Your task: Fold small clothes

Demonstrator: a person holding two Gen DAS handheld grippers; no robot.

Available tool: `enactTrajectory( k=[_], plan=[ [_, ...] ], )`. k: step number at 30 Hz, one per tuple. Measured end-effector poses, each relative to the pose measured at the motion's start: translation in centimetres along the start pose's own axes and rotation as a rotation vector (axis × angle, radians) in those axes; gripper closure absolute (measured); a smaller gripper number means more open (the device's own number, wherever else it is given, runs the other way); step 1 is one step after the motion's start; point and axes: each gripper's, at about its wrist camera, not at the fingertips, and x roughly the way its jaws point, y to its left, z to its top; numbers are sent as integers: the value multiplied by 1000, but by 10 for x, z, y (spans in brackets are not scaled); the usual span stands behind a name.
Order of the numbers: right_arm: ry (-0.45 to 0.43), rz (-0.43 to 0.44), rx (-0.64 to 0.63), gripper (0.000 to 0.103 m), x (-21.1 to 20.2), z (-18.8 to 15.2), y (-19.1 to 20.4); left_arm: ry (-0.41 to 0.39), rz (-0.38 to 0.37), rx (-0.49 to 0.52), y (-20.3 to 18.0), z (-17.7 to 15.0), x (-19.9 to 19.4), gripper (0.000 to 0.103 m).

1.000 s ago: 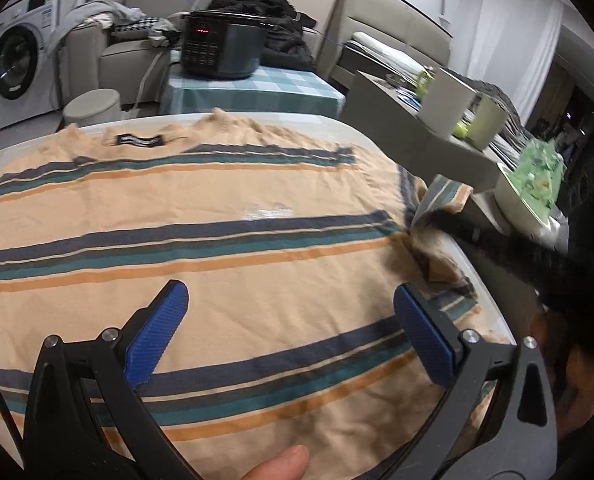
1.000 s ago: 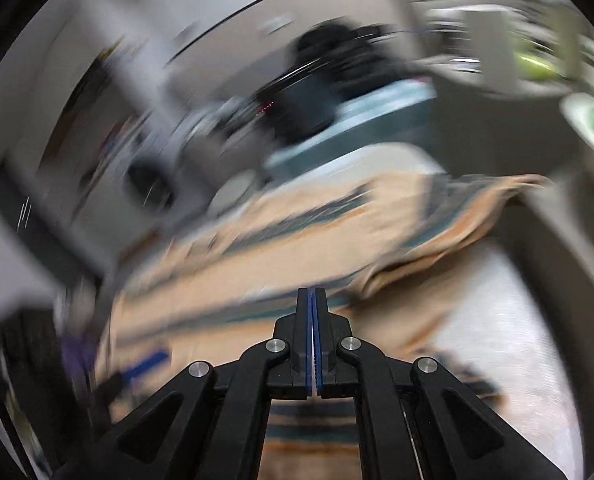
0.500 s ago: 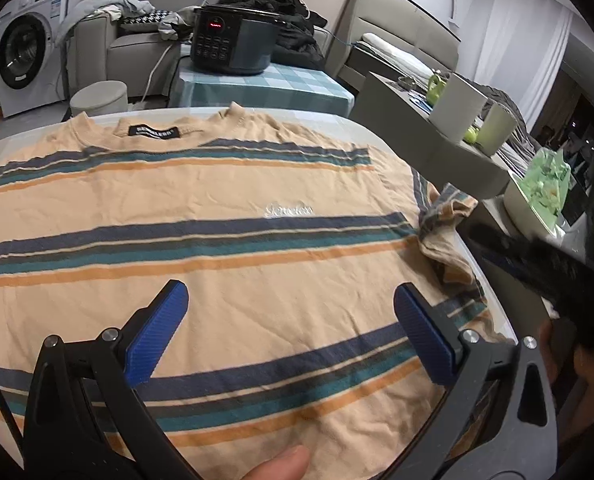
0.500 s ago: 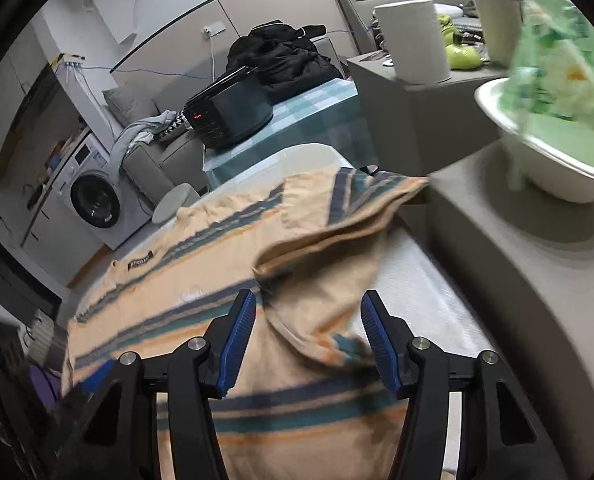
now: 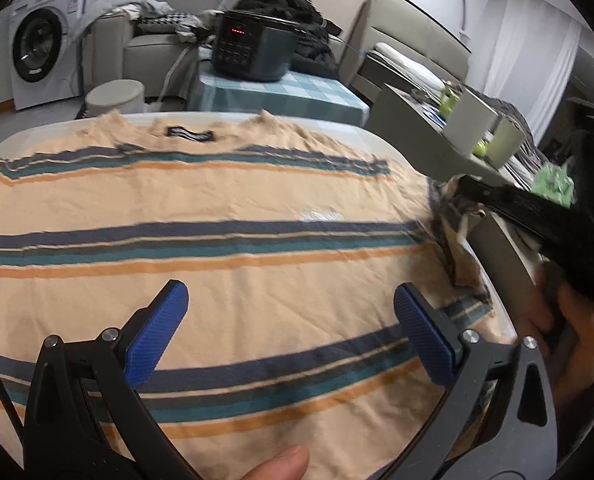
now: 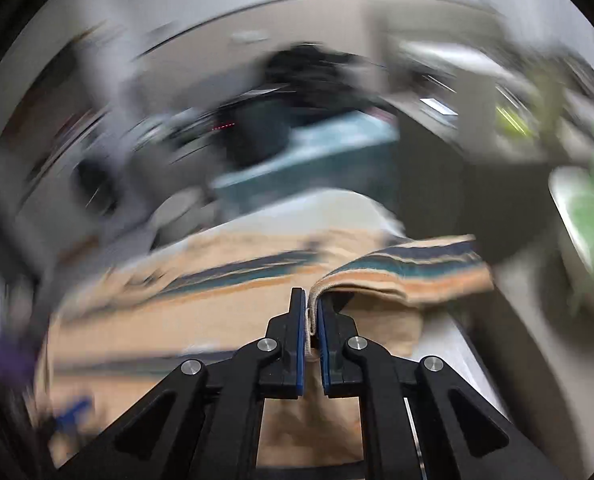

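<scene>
While right tongs have just closed onto striped shirt sleeve, left tongs spread apart above it

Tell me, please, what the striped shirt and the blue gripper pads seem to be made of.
Striped shirt: likely a soft cotton-type knit, matte; it wrinkles and drapes limply where the right gripper pinches its sleeve. Blue pads of the left gripper: probably rubber or plastic; a fine ribbed texture shows.

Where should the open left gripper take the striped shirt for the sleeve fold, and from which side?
Judging by the pose: the shirt lies flat, collar away, and the right gripper has just closed on the right sleeve. The left gripper should probably pinch the opposite sleeve's hem, coming in low from that outer side.
</scene>
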Motion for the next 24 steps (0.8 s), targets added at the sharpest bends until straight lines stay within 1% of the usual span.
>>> enactTrajectory(
  k=[1,2,3,4,5,6,7,8,9,10,11,13,15,17,19,21,22,23,24],
  plan=[
    [37,70,-135,97,-2,-2,20,-6,9,-15,5,2,-2,1],
    [74,112,-202,97,0,-5,31,-13,17,-30,11,4,-4,1],
    [152,183,-288,96,4,-13,45,-19,25,-42,15,6,-6,1],
    [201,213,-330,95,7,-20,52,-27,36,-57,19,9,-7,1],
    [245,217,-360,90,11,-29,58,-32,39,-64,22,11,-8,1],
    [279,204,-375,89,13,-37,60,-35,43,-68,24,13,-9,1],
    [287,204,-371,88,11,-42,58,-38,47,-67,24,16,-10,1],
    [285,216,-352,82,7,-46,54,-41,47,-61,23,17,-10,1],
    [277,230,-318,73,1,-47,45,-41,47,-55,21,19,-9,1],
    [266,235,-287,68,-3,-47,37,-34,45,-44,18,21,-5,1],
    [243,227,-245,58,-10,-47,25,-25,41,-37,14,22,-1,1],
    [201,186,-204,57,-19,-48,10,3,35,-28,4,24,11,1],
    [192,150,-152,57,-23,-52,-5,27,14,8,-10,26,24,1],
    [190,122,-84,57,-24,-53,-21,41,-2,57,-26,26,36,1],
    [181,103,-15,57,-28,-56,-39,70,11,142,-48,25,53,1],
    [179,92,16,57,-31,-56,-49,85,28,231,-68,23,68,7],
    [178,88,24,57,-36,-59,-53,97,63,298,-82,22,76,16],
    [178,83,31,57,-38,-61,-55,101,82,342,-91,21,81,23],
    [180,81,34,57,-40,-64,-57,104,102,403,-103,19,87,26]
  ],
)
